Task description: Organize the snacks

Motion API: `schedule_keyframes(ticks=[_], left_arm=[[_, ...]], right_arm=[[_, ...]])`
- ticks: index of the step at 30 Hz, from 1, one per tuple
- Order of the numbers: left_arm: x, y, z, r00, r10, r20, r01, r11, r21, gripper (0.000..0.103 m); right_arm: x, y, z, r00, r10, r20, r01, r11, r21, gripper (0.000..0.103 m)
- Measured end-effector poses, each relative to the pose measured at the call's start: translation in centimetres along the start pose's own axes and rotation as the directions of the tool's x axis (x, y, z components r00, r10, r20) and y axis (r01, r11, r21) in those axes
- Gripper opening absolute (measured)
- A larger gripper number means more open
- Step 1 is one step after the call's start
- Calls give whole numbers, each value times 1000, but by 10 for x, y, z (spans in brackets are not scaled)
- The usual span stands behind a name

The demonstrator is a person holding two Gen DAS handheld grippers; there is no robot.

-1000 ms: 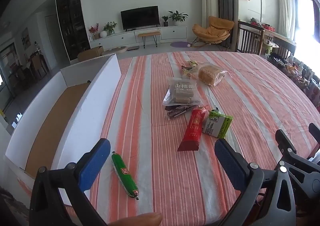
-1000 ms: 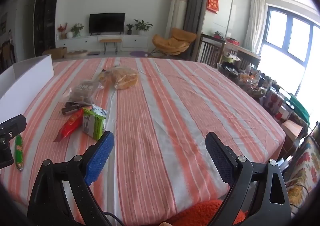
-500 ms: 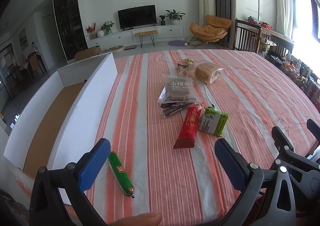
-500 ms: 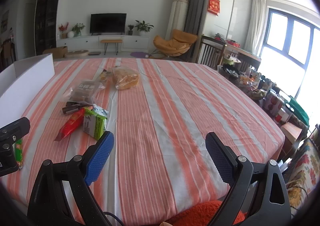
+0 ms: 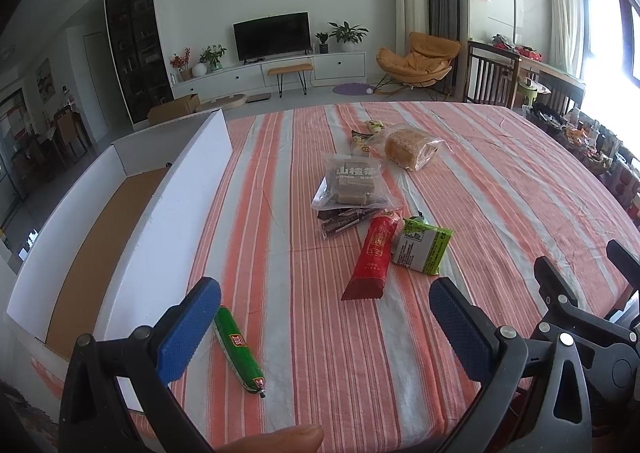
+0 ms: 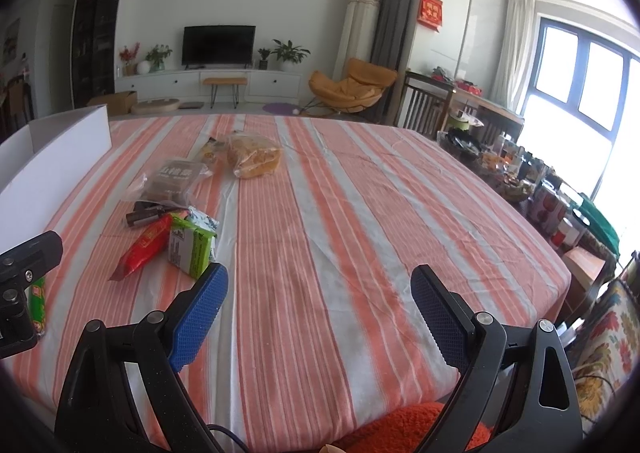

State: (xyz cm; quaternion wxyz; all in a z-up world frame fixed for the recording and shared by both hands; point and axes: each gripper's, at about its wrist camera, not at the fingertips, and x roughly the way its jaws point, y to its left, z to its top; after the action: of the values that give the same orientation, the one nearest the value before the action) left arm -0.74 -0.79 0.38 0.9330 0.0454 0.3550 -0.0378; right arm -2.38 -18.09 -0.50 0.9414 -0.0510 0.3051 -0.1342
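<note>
Snacks lie on the striped tablecloth [image 5: 500, 181]: a green sausage stick [image 5: 239, 349] next to my left pad, a red packet [image 5: 373, 253], a green-white packet [image 5: 422, 245], dark bars [image 5: 345, 220], a clear bag of brown blocks [image 5: 352, 181], and a bread bag [image 5: 410, 145]. A white open box [image 5: 132, 213] with a brown floor stands at the left. My left gripper [image 5: 325, 313] is open and empty above the near table. My right gripper [image 6: 320, 293] is open and empty over bare cloth; the green-white packet [image 6: 191, 245] lies by its left pad.
The table's near edge runs just under both grippers. Chairs and a cluttered side table [image 6: 520, 173] stand beyond the right edge. The right gripper's body shows at the right of the left wrist view [image 5: 580, 313].
The left gripper has drawn back and risen slightly; the snacks sit higher in its view. The right gripper has barely moved. Both stay open.
</note>
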Motion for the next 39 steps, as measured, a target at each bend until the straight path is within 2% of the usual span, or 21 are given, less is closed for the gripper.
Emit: schedule_keyframes(ticks=[39], left_arm=[[4, -4, -2, 1000, -6, -11, 6, 1000, -1, 103]], right_arm=[[0, 4, -1, 1000, 9, -5, -9, 1000, -3, 95]])
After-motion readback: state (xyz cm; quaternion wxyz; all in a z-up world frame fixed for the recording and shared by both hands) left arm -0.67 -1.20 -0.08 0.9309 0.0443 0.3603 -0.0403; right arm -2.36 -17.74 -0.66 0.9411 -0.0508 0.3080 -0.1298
